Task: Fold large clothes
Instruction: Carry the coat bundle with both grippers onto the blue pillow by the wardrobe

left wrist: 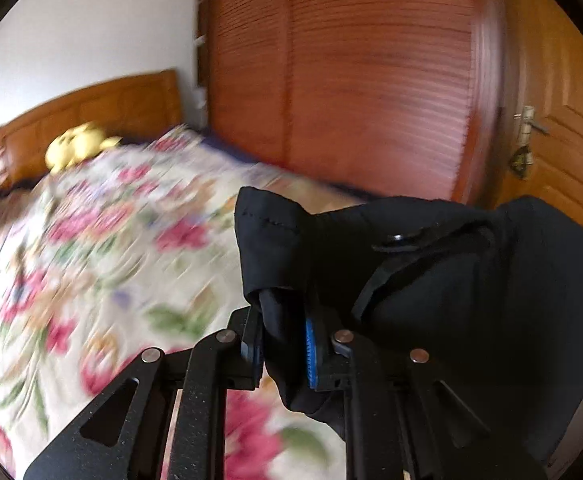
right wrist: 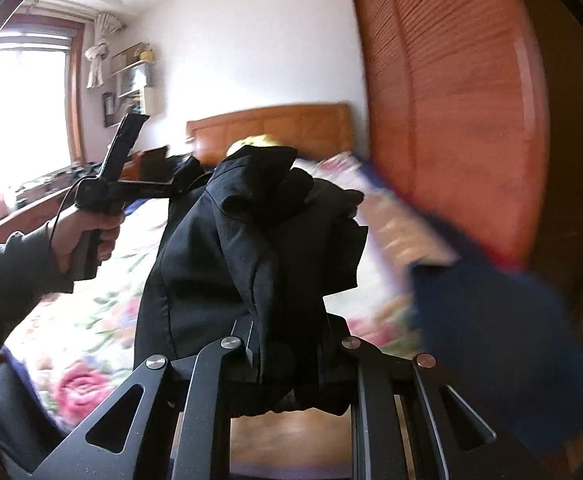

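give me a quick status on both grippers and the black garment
Left gripper shut on black garment. Right gripper shut on it too. Garment lifted over floral bed. Nothing in the way.

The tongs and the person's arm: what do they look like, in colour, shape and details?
Both tongs are matte black metal linkages with triangular cut-outs and round silver rivets. The left tongs carry ribbed blue pads on the fingers. Seen from the right tongs, the left tool has a black pistol handle with a thin black cable. The arm wears a dark sleeve.
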Demonstrator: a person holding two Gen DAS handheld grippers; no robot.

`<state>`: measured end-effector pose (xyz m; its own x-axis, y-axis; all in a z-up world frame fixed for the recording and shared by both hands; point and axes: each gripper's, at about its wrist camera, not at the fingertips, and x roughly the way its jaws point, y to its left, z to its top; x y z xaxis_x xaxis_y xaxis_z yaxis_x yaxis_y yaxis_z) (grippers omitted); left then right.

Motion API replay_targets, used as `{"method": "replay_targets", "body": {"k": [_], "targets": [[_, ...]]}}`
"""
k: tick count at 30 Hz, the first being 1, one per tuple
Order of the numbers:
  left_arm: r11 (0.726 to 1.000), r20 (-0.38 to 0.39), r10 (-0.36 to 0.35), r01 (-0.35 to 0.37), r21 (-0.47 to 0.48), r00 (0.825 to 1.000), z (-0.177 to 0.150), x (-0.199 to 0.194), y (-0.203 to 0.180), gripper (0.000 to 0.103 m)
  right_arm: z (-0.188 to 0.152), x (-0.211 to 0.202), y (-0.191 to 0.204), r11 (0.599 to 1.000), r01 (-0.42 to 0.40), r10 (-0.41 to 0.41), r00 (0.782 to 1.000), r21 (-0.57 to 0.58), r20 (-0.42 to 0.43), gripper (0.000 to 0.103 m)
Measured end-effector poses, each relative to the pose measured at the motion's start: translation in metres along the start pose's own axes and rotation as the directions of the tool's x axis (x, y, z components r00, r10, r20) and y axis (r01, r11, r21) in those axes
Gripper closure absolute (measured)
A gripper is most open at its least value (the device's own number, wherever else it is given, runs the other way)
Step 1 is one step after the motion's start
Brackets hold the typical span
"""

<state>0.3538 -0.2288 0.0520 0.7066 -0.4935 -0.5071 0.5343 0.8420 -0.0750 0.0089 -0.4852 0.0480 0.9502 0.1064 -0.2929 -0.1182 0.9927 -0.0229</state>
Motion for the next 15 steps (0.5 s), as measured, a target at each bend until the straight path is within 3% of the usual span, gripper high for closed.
{"method": "replay_targets", "body": {"k": [4, 8, 12, 15], "targets": [[0.994, 0.035, -0.094, 0.092, 0.057, 0.995, 0.048, 0.028, -0.079, 0.087, 0.019, -0.042, -0.068, 0.990, 0.138, -0.138, 0.990, 0.006, 0.017, 0.086], [0.984, 0.066, -0.153, 0.146, 0.105, 0.986, 0.066, 0.063, -0.156, 0.087, 0.019, -0.074, -0.135, 0.964, 0.264, -0.264, 0.964, 0.040, -0.008, 0.086], [0.972, -0.009, -0.213, 0.212, 0.102, 0.977, 0.059, 0.117, -0.216, 0.086, -0.011, -0.076, -0.195, 0.933, 0.337, -0.324, 0.939, 0.127, -0.116, 0.086], [0.972, -0.088, -0.200, 0.209, 0.108, 0.976, 0.042, 0.150, -0.238, 0.086, -0.044, -0.062, -0.224, 0.908, 0.389, -0.353, 0.910, 0.154, -0.220, 0.084]]}}
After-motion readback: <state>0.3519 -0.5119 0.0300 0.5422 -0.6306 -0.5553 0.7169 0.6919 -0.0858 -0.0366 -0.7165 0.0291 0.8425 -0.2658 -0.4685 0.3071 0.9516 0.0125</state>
